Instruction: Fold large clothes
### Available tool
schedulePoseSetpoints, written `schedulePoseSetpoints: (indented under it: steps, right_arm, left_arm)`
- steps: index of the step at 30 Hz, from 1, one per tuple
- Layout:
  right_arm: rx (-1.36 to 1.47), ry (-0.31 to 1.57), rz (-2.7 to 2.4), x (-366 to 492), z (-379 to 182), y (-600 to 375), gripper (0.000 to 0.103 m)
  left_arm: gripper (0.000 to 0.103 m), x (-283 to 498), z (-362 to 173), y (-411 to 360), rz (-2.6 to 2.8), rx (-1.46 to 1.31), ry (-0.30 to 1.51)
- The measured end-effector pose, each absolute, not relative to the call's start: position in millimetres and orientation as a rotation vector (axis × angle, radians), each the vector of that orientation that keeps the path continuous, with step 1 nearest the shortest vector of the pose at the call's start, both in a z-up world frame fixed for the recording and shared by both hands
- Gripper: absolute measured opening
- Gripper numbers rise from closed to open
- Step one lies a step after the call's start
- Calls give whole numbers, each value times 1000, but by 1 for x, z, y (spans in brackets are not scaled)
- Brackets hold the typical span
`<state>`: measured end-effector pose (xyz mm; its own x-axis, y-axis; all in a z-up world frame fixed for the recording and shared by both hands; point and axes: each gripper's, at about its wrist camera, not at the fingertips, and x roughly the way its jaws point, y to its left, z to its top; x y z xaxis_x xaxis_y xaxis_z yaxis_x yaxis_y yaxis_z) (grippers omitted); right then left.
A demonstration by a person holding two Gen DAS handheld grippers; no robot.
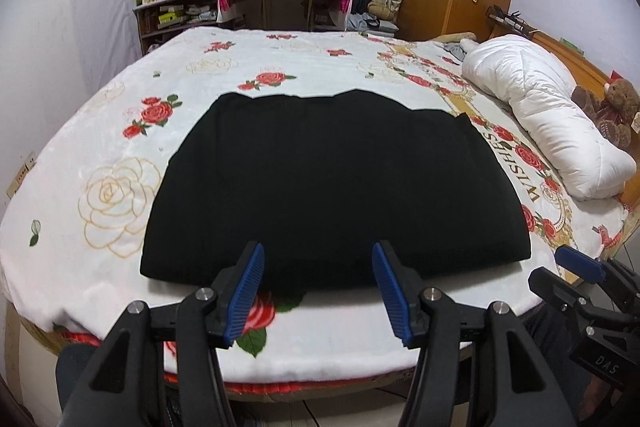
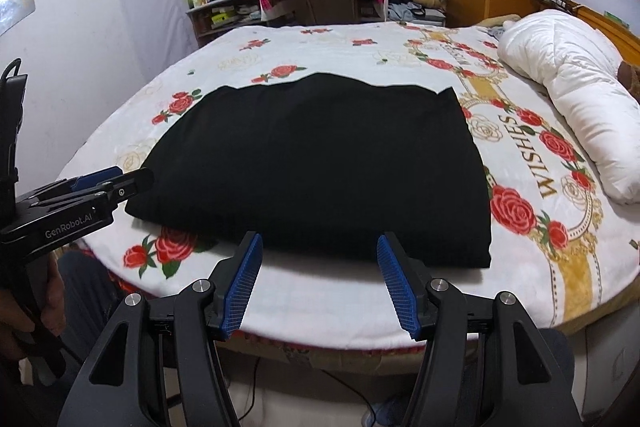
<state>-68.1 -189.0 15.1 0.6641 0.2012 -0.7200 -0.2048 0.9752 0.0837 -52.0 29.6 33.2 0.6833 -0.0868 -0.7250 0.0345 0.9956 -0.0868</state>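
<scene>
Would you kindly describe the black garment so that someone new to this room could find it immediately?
Start at the large bed under its white blanket printed with red roses. The black garment lies folded flat in a rough rectangle near the bed's closest edge, left of the white duvet roll. It is the only plain dark thing on the floral surface.

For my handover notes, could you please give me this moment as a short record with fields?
garment: black cloth lying flat in a folded block
surface: bed with rose-print blanket
left tongs: open, nothing between the pads, at the garment's near edge
right tongs: open, empty, at the near edge
beside garment: white duvet rolled at the right
far side: teddy bear by the headboard
</scene>
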Motion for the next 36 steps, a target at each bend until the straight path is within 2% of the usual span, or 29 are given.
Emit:
schedulePoseSetpoints:
  steps: [36]
  right_arm:
    - [-6, 847, 199, -63, 8, -187, 60]
  left_arm:
    - [59, -44, 17, 25, -93, -49, 874]
